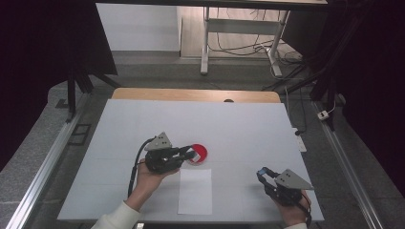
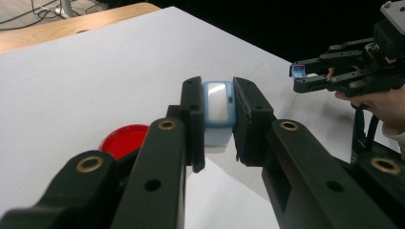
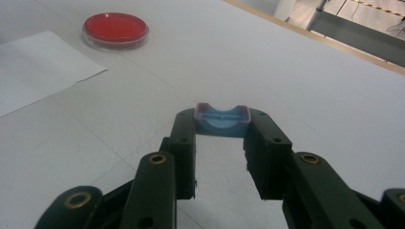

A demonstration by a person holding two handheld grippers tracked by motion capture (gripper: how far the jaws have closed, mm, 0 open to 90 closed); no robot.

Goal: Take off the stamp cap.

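Note:
My left gripper (image 2: 218,89) is shut on a light blue block (image 2: 218,112) with a pale glossy face, held above the table. In the high view this gripper (image 1: 190,153) points right, its tips over the near edge of a red round dish (image 1: 199,153). The same dish (image 2: 124,140) lies low to the left in the left gripper view. My right gripper (image 3: 222,116) is shut on a small blue cap-like piece (image 3: 222,123) with a pinkish rim. It hovers near the table's front right (image 1: 261,173), and from the left gripper's side it (image 2: 298,72) shows at the upper right.
A white sheet of paper (image 1: 195,191) lies on the white table (image 1: 248,129) between the two hands, below the dish. A wooden strip (image 1: 196,95) borders the far edge. Metal rails (image 1: 45,162) run along both sides, with a desk frame and cables beyond.

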